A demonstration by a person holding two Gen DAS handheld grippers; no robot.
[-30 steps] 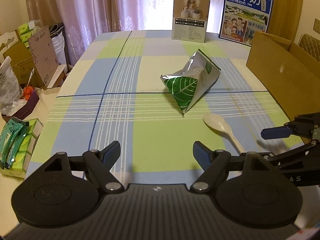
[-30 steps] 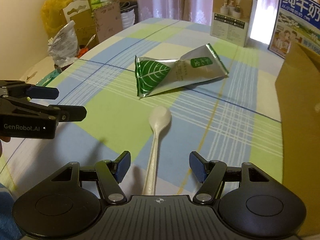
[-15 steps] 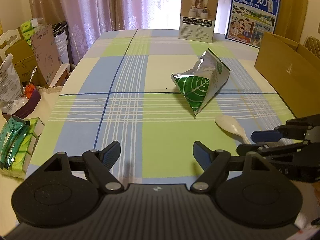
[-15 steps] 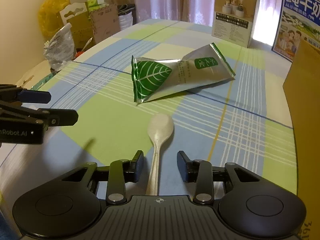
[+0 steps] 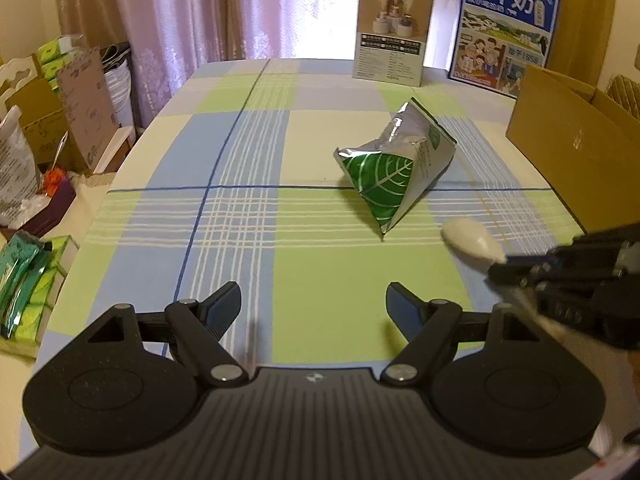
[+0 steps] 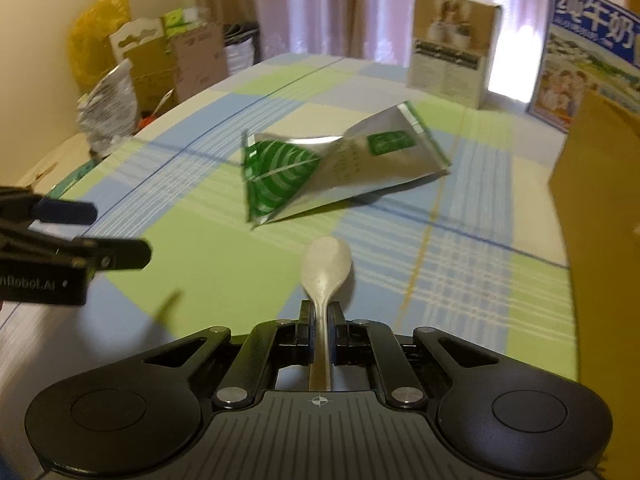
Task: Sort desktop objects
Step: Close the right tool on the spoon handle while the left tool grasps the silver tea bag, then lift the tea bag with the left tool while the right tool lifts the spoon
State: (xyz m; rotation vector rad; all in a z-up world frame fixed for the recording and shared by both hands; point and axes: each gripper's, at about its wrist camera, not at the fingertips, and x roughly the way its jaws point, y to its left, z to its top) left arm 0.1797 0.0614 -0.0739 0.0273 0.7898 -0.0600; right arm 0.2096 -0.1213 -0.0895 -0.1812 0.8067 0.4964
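Your right claw [image 6: 320,322] is pinching the white spoon [image 6: 325,268] by its handle, the two fingers drawn in tight against it on either side. The spoon's long axis is running straight out along the claw's own line: the handle is passing back between the fingers toward the camera, and the bowl is pointing forward, away from you, toward the foil packet. The bowl is sticking out just beyond the fingertips, above the green and blue checked cloth of the bench [image 6: 224,264]; whether it is touching the cloth, you cannot tell from here. In the left wrist view the same spoon [image 5: 472,240] is showing at the right, its bowl angled toward the left and protruding from the right claw [image 5: 516,276], which is blurred. Your left claw [image 5: 314,304] is standing wide open and gripping nothing, its fingers hanging over bare cloth well to the left of the spoon. In the right wrist view it [image 6: 116,234] is coming in from the left edge, apart from the spoon. Beyond the spoon bowl, the silver packet with the green leaf print [image 6: 340,168] is lying crumpled near the middle of the bench, near the spoon but not touching it. A brown cardboard box [image 6: 600,184] is standing at the right side of the bench.
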